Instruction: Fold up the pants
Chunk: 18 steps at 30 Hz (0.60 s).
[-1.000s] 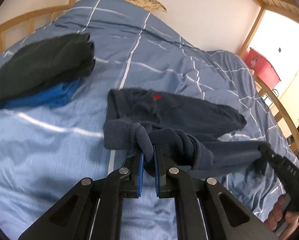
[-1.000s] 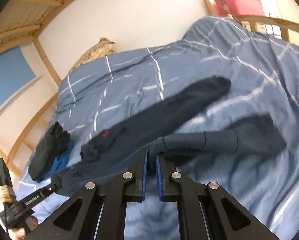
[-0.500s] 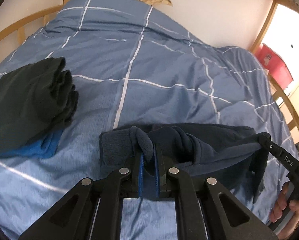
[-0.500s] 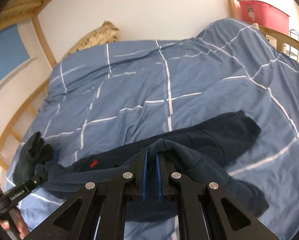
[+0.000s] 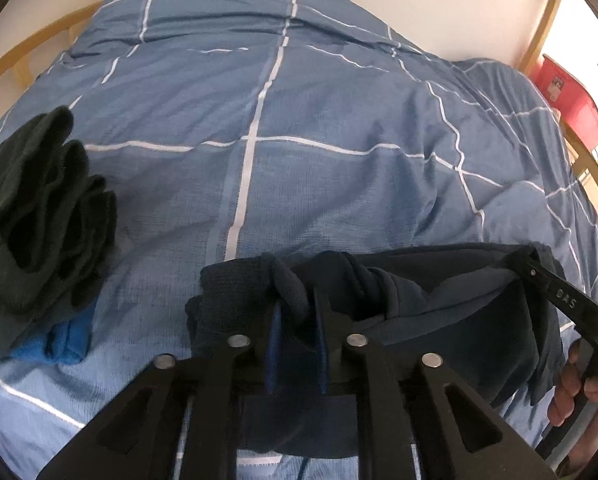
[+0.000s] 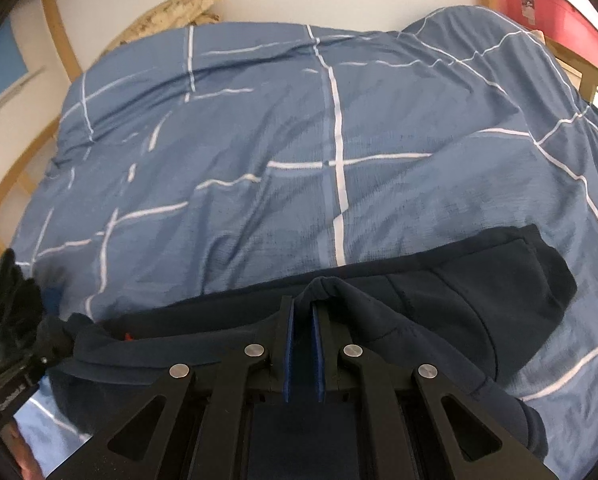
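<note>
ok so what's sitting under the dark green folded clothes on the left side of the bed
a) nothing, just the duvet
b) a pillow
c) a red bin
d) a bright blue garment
d: in the left wrist view a bright blue garment pokes out from beneath the dark green folded clothes, both lying on the blue checked duvet.

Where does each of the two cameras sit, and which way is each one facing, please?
Left wrist: on the left tool, looking along its fingers over the bed; the right tool and a hand show at right.
Right wrist: on the right tool, facing the same bed; the left tool shows at lower left.
Shared: the navy pants, each tool shut on them, the folded dark clothes and the red bin.
</note>
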### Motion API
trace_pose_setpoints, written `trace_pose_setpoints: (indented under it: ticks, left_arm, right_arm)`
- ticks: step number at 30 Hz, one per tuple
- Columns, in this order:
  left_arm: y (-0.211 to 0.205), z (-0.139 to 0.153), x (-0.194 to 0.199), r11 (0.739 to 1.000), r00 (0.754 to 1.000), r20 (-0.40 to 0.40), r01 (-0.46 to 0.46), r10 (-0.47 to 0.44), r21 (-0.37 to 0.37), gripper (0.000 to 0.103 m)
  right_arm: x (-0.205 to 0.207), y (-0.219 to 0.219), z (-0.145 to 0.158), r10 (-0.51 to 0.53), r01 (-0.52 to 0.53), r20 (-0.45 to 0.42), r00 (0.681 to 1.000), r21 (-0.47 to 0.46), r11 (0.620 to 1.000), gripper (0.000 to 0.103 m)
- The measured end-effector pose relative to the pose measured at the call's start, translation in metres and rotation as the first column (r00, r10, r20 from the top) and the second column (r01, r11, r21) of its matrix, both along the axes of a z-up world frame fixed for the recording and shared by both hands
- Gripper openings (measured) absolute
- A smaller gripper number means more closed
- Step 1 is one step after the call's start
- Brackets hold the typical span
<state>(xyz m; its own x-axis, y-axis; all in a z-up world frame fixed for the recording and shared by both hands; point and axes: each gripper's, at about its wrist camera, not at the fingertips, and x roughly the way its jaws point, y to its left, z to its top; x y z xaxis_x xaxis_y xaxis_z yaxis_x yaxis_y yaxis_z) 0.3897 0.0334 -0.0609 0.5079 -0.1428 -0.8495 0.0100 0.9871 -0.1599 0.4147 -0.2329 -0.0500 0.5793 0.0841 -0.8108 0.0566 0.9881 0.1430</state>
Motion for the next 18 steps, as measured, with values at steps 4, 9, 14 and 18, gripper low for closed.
trace_pose_setpoints:
  ticks: [4,9,14,18]
  left_arm:
    - [-0.006,0.007,0.005,1.0,0.999,-0.024,0.027,-0.027,0.005,0.05]
    - [-0.008,0.04,0.001,0.999,1.0,0.026,0.004,-0.005,0.04,0.07]
    - [-0.014,0.069,-0.018,0.999,0.998,0.059,0.028,-0.03,0.04,0.074]
    - [-0.03,0.084,-0.038,0.996,0.994,0.065,0.083,-0.086,0.043,0.074]
  right_arm:
    - [0.008,0.003,-0.005,0.005,-0.006,-0.065,0.998,-0.016,1.0,0.024]
    - [0.003,-0.001,0.019,0.011,-0.007,-0.079,0.997,0.049,0.999,0.04]
    - [-0.017,0.003,0.055,0.074,-0.071,-0.059,0.996,0.047,0.996,0.043]
    - [-0.045,0.01,0.076,0.145,-0.148,-0.05,0.988,-0.051,0.988,0.043]
